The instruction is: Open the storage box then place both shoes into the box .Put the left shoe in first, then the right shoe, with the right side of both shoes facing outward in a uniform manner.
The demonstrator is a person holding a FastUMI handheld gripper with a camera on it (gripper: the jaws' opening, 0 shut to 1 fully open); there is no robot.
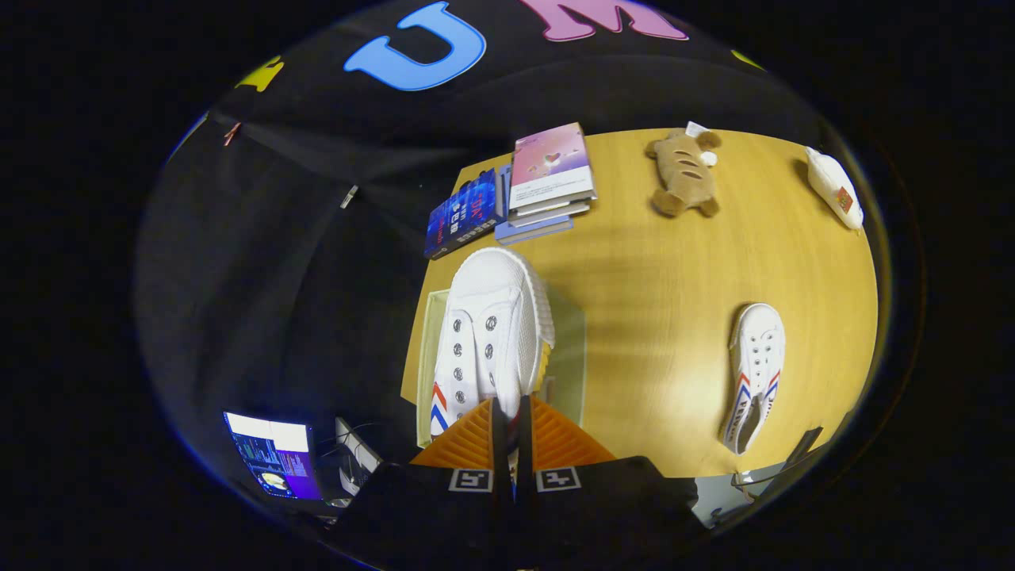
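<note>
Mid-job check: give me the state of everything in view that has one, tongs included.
tongs: shut on held shoe
held shoe: lifted, over the storage box
storage box: open, on the table's near corner
second shoe: lying on the table, untouched
books: stacked, closed
plush toy: lying flat

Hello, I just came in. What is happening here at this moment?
A hand-held gripper is shut on a white shoe at its rear part and holds it above the open storage box, which stands at the near corner of the wooden table. The second white shoe lies on the table off to the side, not yet picked up. Beyond the box are a stack of books and a plush toy.
</note>
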